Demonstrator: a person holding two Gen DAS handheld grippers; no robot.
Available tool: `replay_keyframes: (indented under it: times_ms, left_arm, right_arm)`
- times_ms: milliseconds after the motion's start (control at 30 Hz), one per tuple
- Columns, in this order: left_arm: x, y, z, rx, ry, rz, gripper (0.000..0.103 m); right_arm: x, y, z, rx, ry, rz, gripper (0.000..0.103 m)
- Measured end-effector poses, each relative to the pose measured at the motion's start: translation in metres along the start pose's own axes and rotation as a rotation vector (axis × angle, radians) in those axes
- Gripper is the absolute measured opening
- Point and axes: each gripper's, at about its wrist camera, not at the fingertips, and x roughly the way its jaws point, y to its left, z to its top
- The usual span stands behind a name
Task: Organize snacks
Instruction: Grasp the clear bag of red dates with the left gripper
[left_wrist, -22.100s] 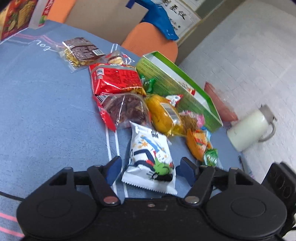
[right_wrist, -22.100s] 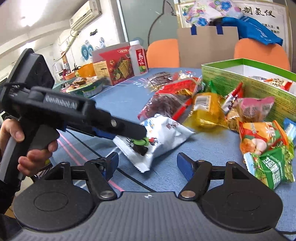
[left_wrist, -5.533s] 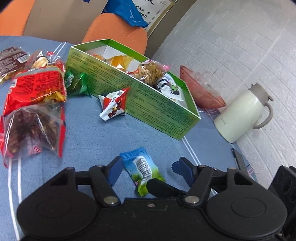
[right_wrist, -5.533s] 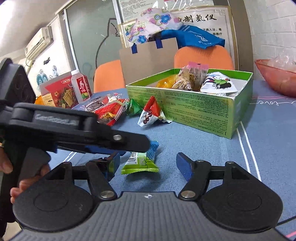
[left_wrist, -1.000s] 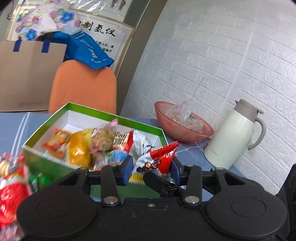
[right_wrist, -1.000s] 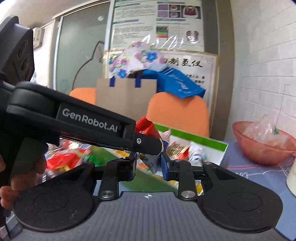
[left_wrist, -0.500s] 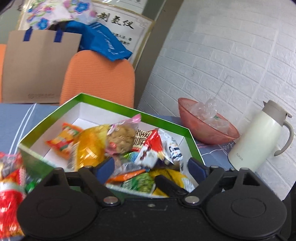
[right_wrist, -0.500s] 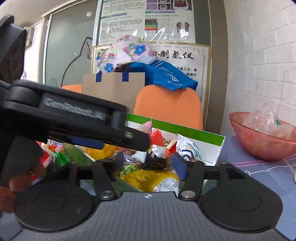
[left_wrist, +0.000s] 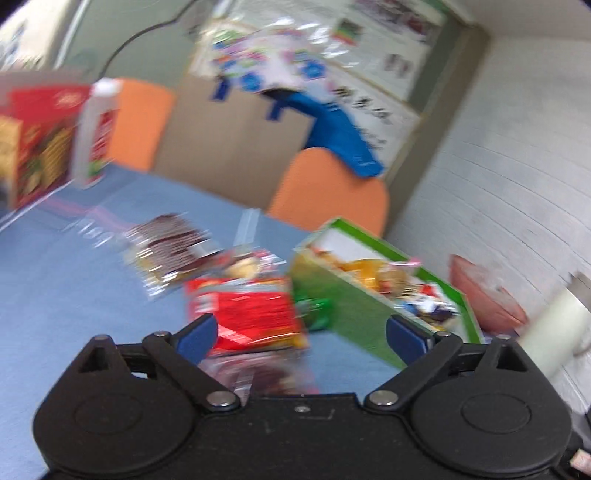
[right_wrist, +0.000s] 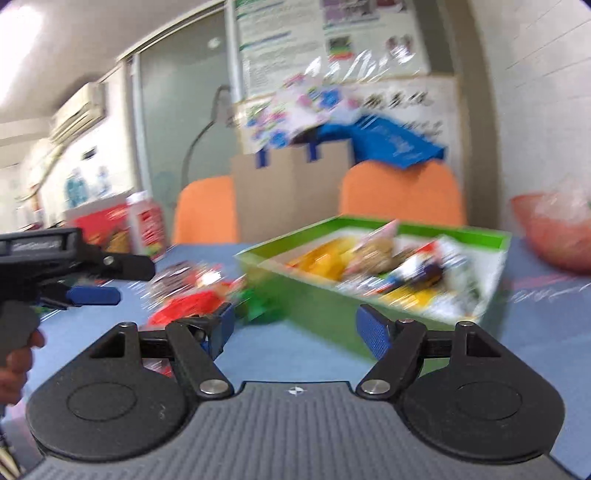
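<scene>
Your left gripper (left_wrist: 301, 334) and right gripper (right_wrist: 293, 328) both gape wide, holding nothing. The red snack bag (left_wrist: 255, 317) lies between your left fingers; the green box (right_wrist: 373, 280) sits beyond your right fingers.

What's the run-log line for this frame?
left gripper: open, empty | right gripper: open, empty | box: holds snacks | red bag: on table

Motion blur smears my snack packets in the green box (right_wrist: 325, 306); my left gripper's body hides the dark packet (left_wrist: 266, 376) partly.
</scene>
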Motion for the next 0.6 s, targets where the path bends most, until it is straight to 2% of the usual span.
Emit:
replay_keyframes:
  times_ms: [167, 233, 300, 433, 600]
  left_arm:
    - [0.022, 0.032, 0.008, -0.085, 0.057, -0.017, 0.103]
    - [0.032, 0.039, 0.006, -0.09, 0.107, -0.009, 0.103]
    - [0.033, 0.044, -0.002, -0.119, 0.153, -0.033, 0.103]
    - [0.014, 0.05, -0.024, -0.155, 0.15, -0.089, 0.103]
    - [-0.001, 0.048, -0.031, -0.146, 0.142, -0.101, 0.103]
  right_arm:
    - [0.008, 0.027, -0.004, 0.01, 0.074, 0.068, 0.103]
    - [0.005, 0.034, -0.005, 0.003, 0.089, 0.083, 0.103]
    - [0.004, 0.04, -0.006, -0.016, 0.103, 0.092, 0.103]
    - [0.009, 0.049, -0.014, -0.034, 0.162, 0.127, 0.103]
    - [0.021, 0.065, -0.018, -0.065, 0.203, 0.161, 0.103]
